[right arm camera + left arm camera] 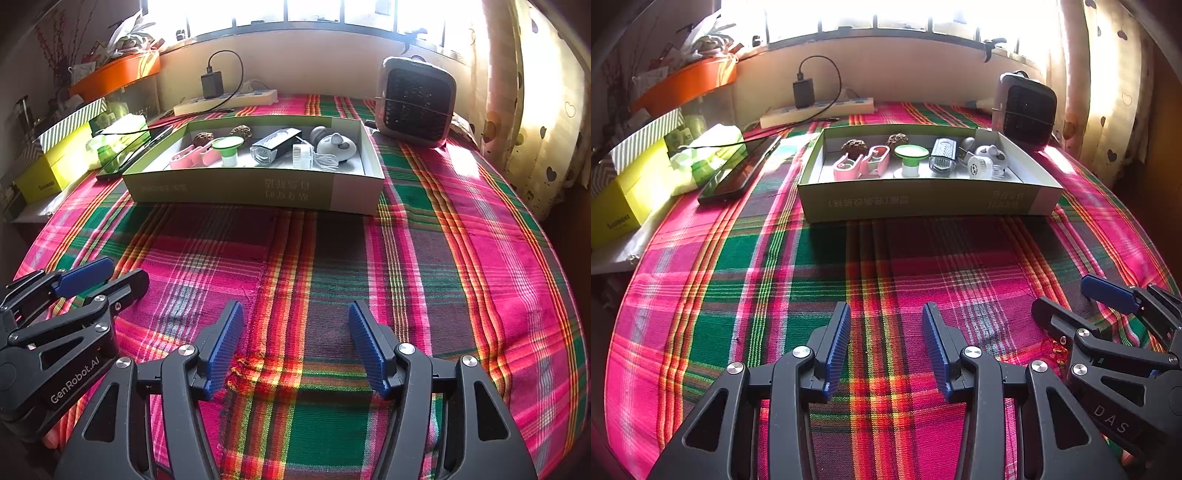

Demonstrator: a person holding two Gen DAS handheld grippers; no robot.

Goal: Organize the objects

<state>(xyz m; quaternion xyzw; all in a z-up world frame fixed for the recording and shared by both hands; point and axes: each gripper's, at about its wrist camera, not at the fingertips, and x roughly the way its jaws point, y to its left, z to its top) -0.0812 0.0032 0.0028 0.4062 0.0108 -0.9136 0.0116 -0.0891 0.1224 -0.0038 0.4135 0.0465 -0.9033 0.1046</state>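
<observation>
Well beyond both gaping tools point(886, 339) point(295, 343), filled box point(923, 206).

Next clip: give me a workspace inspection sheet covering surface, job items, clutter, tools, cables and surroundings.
Surface: plaid tablecloth, near half bare.
Job's things: green box holding pink clips, green-topped cup, grater-like piece, white gadgets, two brown lumps.
Clutter: phone, yellow box, small heater.
Tools: left tool and right tool open, empty, above the cloth.
Cables: charger lead at power strip.
Surroundings: bright window, curtain.
</observation>
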